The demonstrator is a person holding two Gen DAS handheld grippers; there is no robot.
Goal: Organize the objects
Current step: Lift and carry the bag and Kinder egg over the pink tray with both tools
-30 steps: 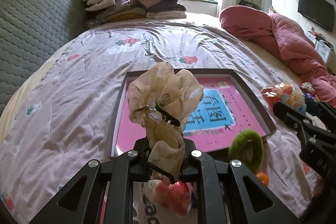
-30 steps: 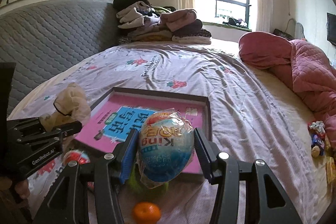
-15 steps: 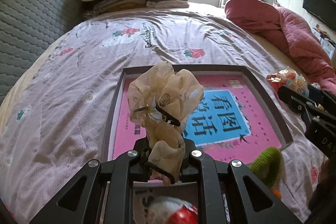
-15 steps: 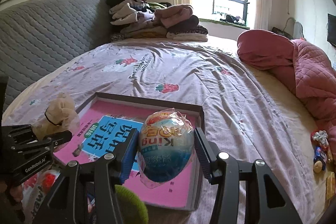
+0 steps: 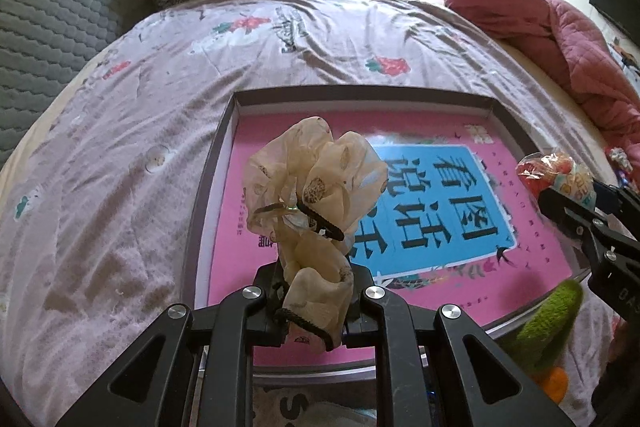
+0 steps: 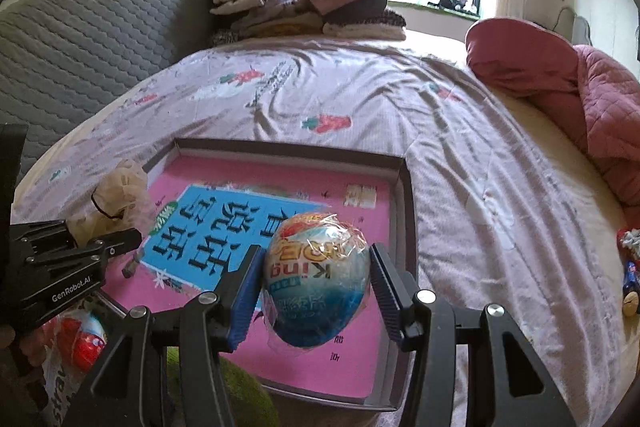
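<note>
Left wrist: left gripper (image 5: 316,301) clamped on beige scrunchie (image 5: 316,195) over pink tray (image 5: 496,115); right gripper (image 6: 316,279) grips wrapped egg (image 6: 316,275).

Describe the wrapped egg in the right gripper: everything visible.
The egg-shaped toy in crinkled clear wrap has a red-orange printed top, white middle with upside-down lettering and blue bottom. It is clamped at its sides between the right gripper's blue ribbed pads, held above the pink-lined shallow grey box, apparently touching nothing else.
</note>
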